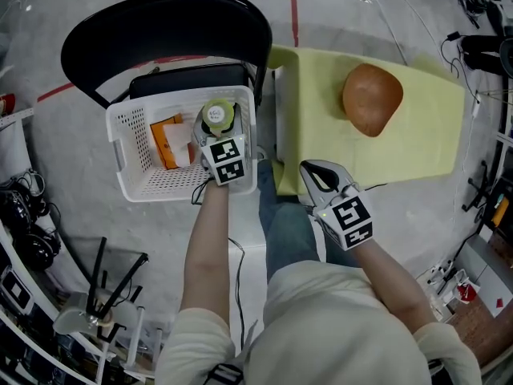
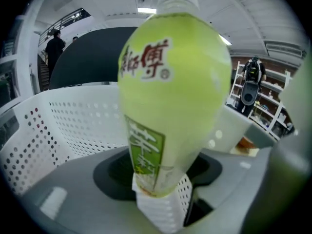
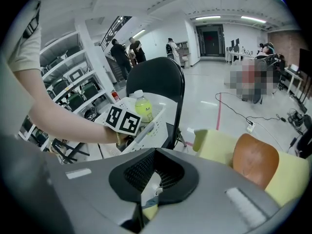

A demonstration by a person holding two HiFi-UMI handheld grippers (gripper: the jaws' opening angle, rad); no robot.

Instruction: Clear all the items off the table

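Green bottle (image 1: 217, 115) with a pale cap stands upright in the left gripper (image 1: 217, 131), whose fingers are spread fairly wide and pressed on its lower body. In the left gripper view we see the green bottle (image 2: 170, 96) fill the middle of the frame, label toward us, its base set between the grey fingers (image 2: 73, 189).

From the head view we see it held inside the outline of a white perforated basket (image 1: 128, 139), at the corner nearest the worktop (image 1: 425, 143). We cannot tell whether it touches the basket floor. The basket sits on the seat of a black chair (image 1: 160, 22) and holds 1 orange packet (image 1: 167, 141), near the bottle.

To the right, the worktop is covered by a pale yellow cloth (image 1: 313, 103). On it lies 1 brown rounded object (image 1: 371, 97), well apart from both grippers.

The right gripper (image 1: 311, 172) hangs over the near edge of the cloth, above our lap, pointing downward. In the right gripper view we see its fingers (image 3: 204, 199) closed together, holding nothing.
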